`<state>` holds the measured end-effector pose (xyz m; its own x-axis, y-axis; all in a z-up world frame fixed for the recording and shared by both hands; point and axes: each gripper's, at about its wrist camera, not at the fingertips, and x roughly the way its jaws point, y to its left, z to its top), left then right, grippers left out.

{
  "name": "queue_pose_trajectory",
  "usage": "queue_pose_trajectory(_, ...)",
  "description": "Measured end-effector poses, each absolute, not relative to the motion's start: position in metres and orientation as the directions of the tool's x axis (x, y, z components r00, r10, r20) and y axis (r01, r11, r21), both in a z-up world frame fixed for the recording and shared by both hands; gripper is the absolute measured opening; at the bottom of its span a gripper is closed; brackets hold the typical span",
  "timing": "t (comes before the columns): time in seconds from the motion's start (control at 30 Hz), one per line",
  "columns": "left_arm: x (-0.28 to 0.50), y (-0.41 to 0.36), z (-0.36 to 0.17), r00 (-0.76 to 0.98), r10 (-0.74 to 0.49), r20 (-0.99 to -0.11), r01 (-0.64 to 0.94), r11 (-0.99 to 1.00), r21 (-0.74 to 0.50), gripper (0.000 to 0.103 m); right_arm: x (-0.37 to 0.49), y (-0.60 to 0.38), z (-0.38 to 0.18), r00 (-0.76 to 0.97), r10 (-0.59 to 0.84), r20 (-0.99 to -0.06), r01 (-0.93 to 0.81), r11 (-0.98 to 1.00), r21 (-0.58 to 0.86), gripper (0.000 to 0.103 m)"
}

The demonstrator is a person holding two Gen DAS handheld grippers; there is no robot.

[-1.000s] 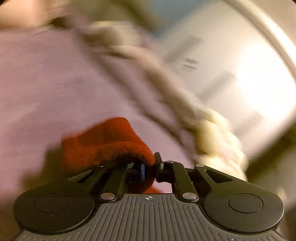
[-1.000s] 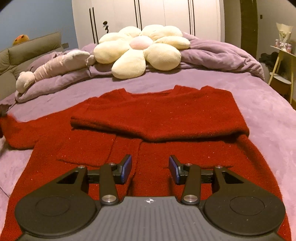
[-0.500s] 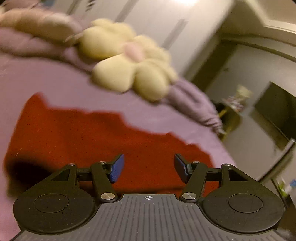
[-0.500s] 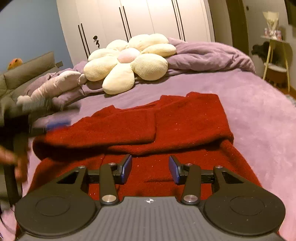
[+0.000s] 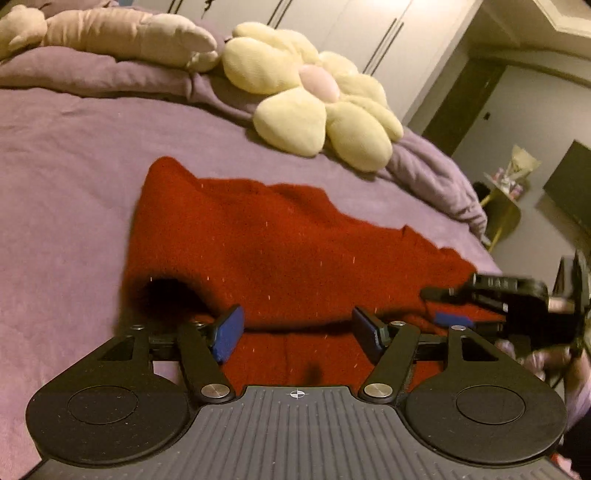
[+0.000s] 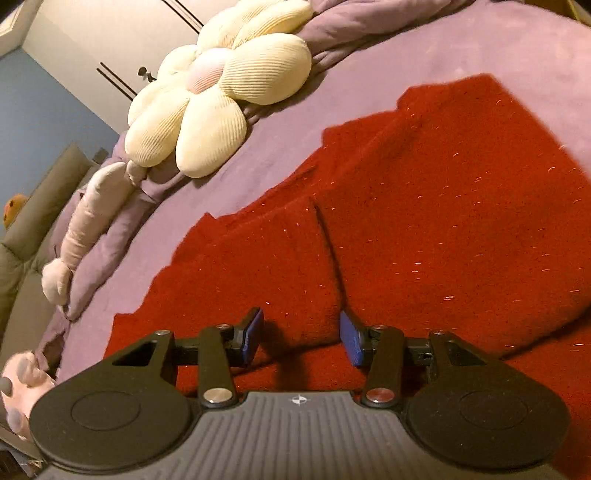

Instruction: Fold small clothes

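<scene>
Red knit sweater [image 5: 280, 254] lies flat on the purple bed [image 5: 66, 155], in front of a cream flower-shaped cushion [image 5: 314, 107] and a long pinkish plush toy [image 5: 122, 33] by the headboard. Both sleeves appear already folded inward across the chest: one sleeve's open cuff shows as a dark mouth at the garment's left edge in the left wrist view, and the two folded layers meet along a crease running up the middle in the right wrist view. Judged progress: sleeve folds done; the lengthwise fold of the body, hem up toward the collar, looks to be what remains, and neither gripper has hold of the fabric for it. Left gripper [image 5: 301, 330] jaws have just been opening and stand wide apart, nothing between them, hovering over the near part of the sweater. Right gripper [image 6: 301, 338] jaws have opened slightly and stand moderately apart, empty, just above the near end of the folded sleeves. Left wrist view alone shows the right gripper from outside, at the far right over the sweater's edge, plus a small side table [image 5: 506, 210] beyond the bed. Right wrist view alone shows the centre crease, a grey-green sofa back [image 6: 44, 192] and a person's hand [image 6: 18, 391] at the lower left corner.
</scene>
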<state>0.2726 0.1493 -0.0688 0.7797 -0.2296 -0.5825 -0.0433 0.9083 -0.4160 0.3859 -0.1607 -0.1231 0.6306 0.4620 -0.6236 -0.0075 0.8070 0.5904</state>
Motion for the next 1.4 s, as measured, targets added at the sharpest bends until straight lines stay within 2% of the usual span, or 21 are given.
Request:
queue_pose_trajectory(0.1,0.264,0.146,-0.071,0.775,-0.232,-0.587,-0.031,0.915,-0.403,0.074,0.39,-0.152,-0.122,0.638,0.46,-0.617,-0.037,0.819,0.573,0.02)
queue_pose_trajectory(0.17,0.263,0.146,-0.071,0.772,-0.224,-0.594,-0.032,0.92,-0.389,0.074,0.388,-0.154,-0.115,0.66,0.463,-0.592,-0.061,0.818,0.572,0.016)
queue_pose_trajectory(0.2,0.263,0.147,-0.072,0.771,-0.219,-0.599,-0.035,0.923,-0.383,0.075,0.382,-0.157,-0.108,0.693,0.441,-0.57,-0.076,0.831,0.55,0.008)
queue_pose_trajectory(0.3,0.263,0.15,-0.074,0.767,-0.202,-0.609,-0.049,0.928,-0.37,0.075,0.363,-0.177,-0.087,0.783,0.359,-0.508,-0.073,0.864,0.498,0.008)
queue_pose_trajectory(0.4,0.265,0.153,-0.075,0.768,-0.197,-0.609,-0.066,0.922,-0.381,0.075,0.345,-0.197,-0.079,0.84,0.242,-0.485,0.001,0.894,0.448,0.007)
queue_pose_trajectory(0.5,0.267,0.152,-0.076,0.764,-0.192,-0.616,-0.069,0.925,-0.373,0.075,0.335,-0.211,-0.079,0.852,0.124,-0.509,0.07,0.936,0.345,0.008)
queue_pose_trajectory(0.57,0.267,0.15,-0.075,0.759,-0.188,-0.623,-0.066,0.93,-0.361,0.076,0.339,-0.223,-0.086,0.811,0.146,-0.567,0.075,0.934,0.349,0.011)
queue_pose_trajectory(0.6,0.268,0.149,-0.075,0.758,-0.186,-0.625,-0.064,0.932,-0.356,0.077,0.341,-0.229,-0.09,0.791,0.178,-0.585,0.074,0.922,0.381,0.014)
queue_pose_trajectory(0.63,0.268,0.149,-0.075,0.757,-0.187,-0.626,-0.061,0.934,-0.352,0.077,0.342,-0.232,-0.093,0.783,0.197,-0.59,0.078,0.91,0.407,0.021)
queue_pose_trajectory(0.7,0.269,0.148,-0.076,0.755,-0.184,-0.63,-0.06,0.937,-0.345,0.078,0.349,-0.236,-0.098,0.753,0.245,-0.61,0.075,0.89,0.45,0.042)
queue_pose_trajectory(0.73,0.269,0.147,-0.076,0.753,-0.182,-0.632,-0.06,0.938,-0.341,0.078,0.353,-0.236,-0.101,0.749,0.27,-0.605,0.067,0.877,0.475,0.046)
queue_pose_trajectory(0.83,0.269,0.145,-0.075,0.749,-0.177,-0.638,-0.059,0.942,-0.331,0.078,0.366,-0.231,-0.105,0.749,0.256,-0.611,0.077,0.882,0.465,0.047)
queue_pose_trajectory(0.87,0.269,0.145,-0.074,0.747,-0.177,-0.641,-0.059,0.942,-0.329,0.078,0.369,-0.227,-0.104,0.754,0.264,-0.601,0.071,0.878,0.474,0.045)
queue_pose_trajectory(0.93,0.269,0.146,-0.073,0.744,-0.174,-0.645,-0.066,0.942,-0.33,0.078,0.375,-0.22,-0.103,0.745,0.279,-0.606,0.053,0.881,0.47,0.024)
queue_pose_trajectory(0.97,0.268,0.146,-0.072,0.745,-0.172,-0.644,-0.071,0.94,-0.333,0.078,0.375,-0.215,-0.1,0.746,0.289,-0.601,0.022,0.89,0.455,0.023)
queue_pose_trajectory(1.0,0.268,0.147,-0.07,0.747,-0.168,-0.644,-0.077,0.939,-0.334,0.078,0.373,-0.208,-0.094,0.765,0.266,-0.586,-0.008,0.915,0.404,0.016)
queue_pose_trajectory(1.07,0.267,0.147,-0.067,0.752,-0.149,-0.642,-0.09,0.942,-0.324,0.08,0.367,-0.197,-0.078,0.825,0.167,-0.54,-0.026,0.966,0.258,0.013)
queue_pose_trajectory(1.1,0.267,0.147,-0.067,0.752,-0.138,-0.644,-0.097,0.944,-0.315,0.08,0.361,-0.199,-0.07,0.856,0.118,-0.503,-0.012,0.978,0.209,0.004)
queue_pose_trajectory(1.17,0.27,0.147,-0.068,0.747,-0.133,-0.652,-0.103,0.945,-0.31,0.08,0.356,-0.209,-0.063,0.885,0.054,-0.463,0.031,0.984,0.173,0.004)
queue_pose_trajectory(1.3,0.272,0.138,-0.066,0.745,-0.121,-0.656,-0.102,0.951,-0.291,0.082,0.359,-0.228,-0.071,0.865,0.022,-0.502,0.077,0.982,0.175,0.004)
queue_pose_trajectory(1.4,0.271,0.133,-0.065,0.741,-0.132,-0.658,-0.08,0.956,-0.282,0.083,0.357,-0.231,-0.08,0.859,-0.022,-0.512,0.098,0.988,0.122,0.004)
